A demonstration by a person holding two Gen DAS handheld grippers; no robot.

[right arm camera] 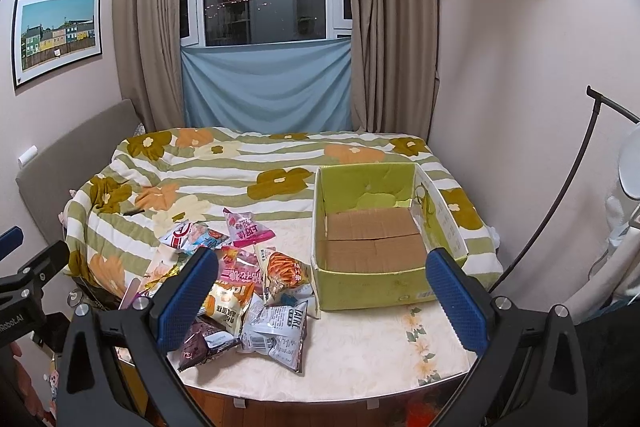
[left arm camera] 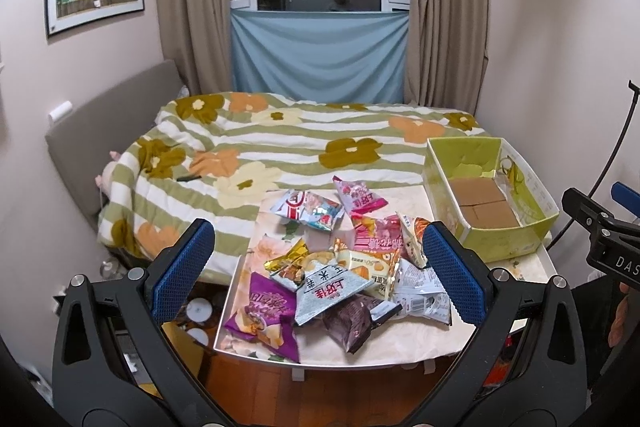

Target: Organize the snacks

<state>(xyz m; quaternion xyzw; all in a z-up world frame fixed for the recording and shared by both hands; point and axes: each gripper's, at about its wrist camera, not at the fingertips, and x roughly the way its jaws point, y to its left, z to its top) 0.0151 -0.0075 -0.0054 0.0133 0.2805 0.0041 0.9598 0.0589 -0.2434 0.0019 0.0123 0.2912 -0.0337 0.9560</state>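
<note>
Hovering with nothing between its blue pads, the left claw (left arm camera: 318, 267) stands spread apart above the snack pile (left arm camera: 332, 263), and the right claw (right arm camera: 322, 295) is equally wide near the empty green box (right arm camera: 372, 239). Both are well short of contact. The packets overlap loosely on the worktop (right arm camera: 360, 355), so I think a grasp may drag a neighbour along or push the purple bag (left arm camera: 264, 315) over the near edge. Lower packets are mostly covered; their number is unclear.
</note>
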